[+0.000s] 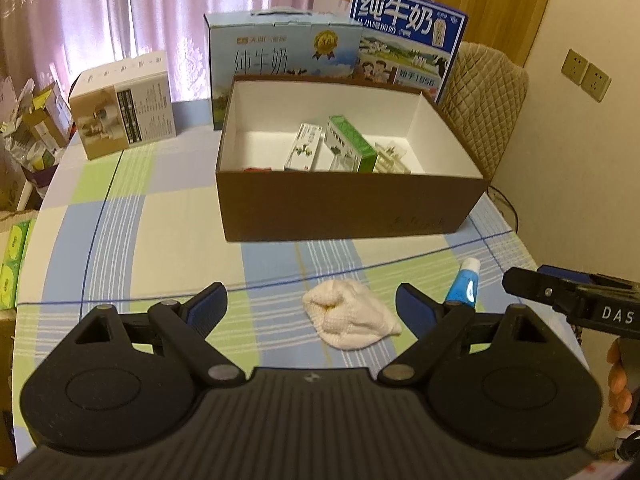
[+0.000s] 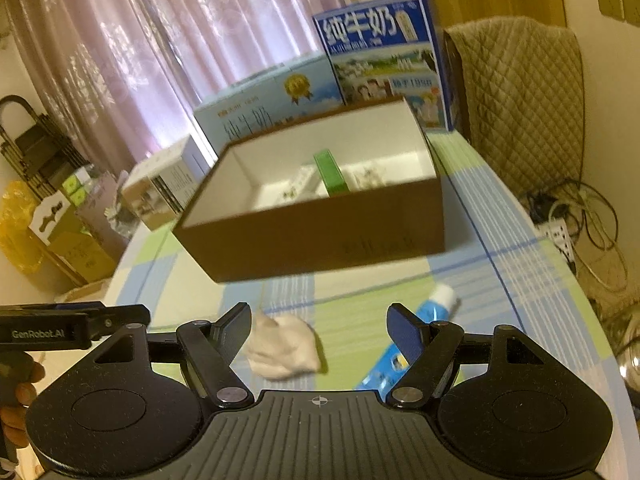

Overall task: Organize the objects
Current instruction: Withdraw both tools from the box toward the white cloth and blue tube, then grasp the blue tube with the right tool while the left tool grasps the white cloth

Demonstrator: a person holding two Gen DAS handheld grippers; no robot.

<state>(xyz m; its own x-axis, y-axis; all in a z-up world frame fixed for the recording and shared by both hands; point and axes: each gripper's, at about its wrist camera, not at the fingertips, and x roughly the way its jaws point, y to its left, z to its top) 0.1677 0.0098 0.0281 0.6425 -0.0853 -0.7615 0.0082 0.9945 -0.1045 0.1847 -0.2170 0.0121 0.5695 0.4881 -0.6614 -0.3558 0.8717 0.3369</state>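
An open brown box [image 1: 344,212] with a white inside stands mid-table and holds a white carton [image 1: 304,148], a green carton [image 1: 350,144] and a pale packet [image 1: 392,158]. It also shows in the right wrist view [image 2: 320,236]. A crumpled white cloth [image 1: 350,318] [image 2: 284,346] lies on the checked tablecloth in front of the box. A blue tube [image 1: 464,284] [image 2: 424,320] lies to its right. My left gripper [image 1: 312,300] is open and empty, just short of the cloth. My right gripper [image 2: 320,320] is open and empty, with the cloth and tube ahead; it also shows in the left wrist view [image 1: 568,296].
Two milk cartons [image 1: 280,56] [image 1: 408,40] stand behind the box, a small white-and-brown box [image 1: 124,104] to the left. A quilted chair [image 1: 484,100] is at the right, clutter [image 1: 32,132] beyond the table's left edge, cables [image 2: 580,220] on the floor at right.
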